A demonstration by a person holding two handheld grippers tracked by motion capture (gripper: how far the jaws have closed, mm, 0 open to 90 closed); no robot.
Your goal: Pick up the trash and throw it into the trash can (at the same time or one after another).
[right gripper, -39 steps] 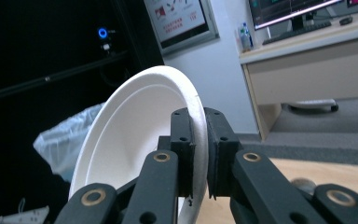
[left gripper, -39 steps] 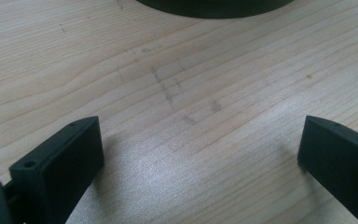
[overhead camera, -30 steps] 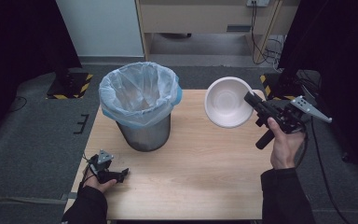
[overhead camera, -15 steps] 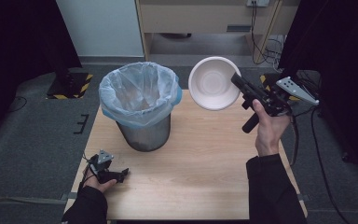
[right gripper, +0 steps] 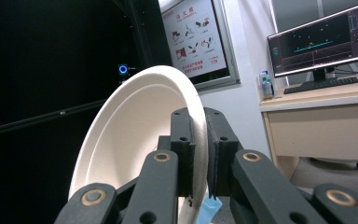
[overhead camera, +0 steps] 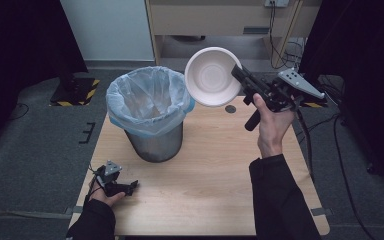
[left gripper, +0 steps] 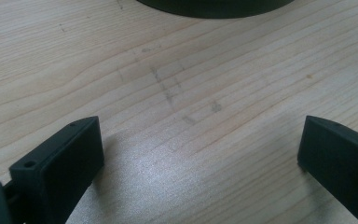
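A white paper bowl hangs in the air just right of the bin's rim, tilted so its hollow faces the high camera. My right gripper is shut on its rim. In the right gripper view the bowl stands on edge with its rim pinched between the two black jaws of that gripper. A metal bin lined with a pale blue bag stands on the wooden table. My left gripper rests near the table's front left corner; its jaws stand wide apart over bare wood.
The bin's dark base lies just beyond the left gripper. A small round dark spot marks the table below the bowl. A desk with a monitor and a wall poster stand past the bowl.
My right hand has carried the bowl up and to the left, from over the table's back right toward the bin. The left gripper has stayed put.
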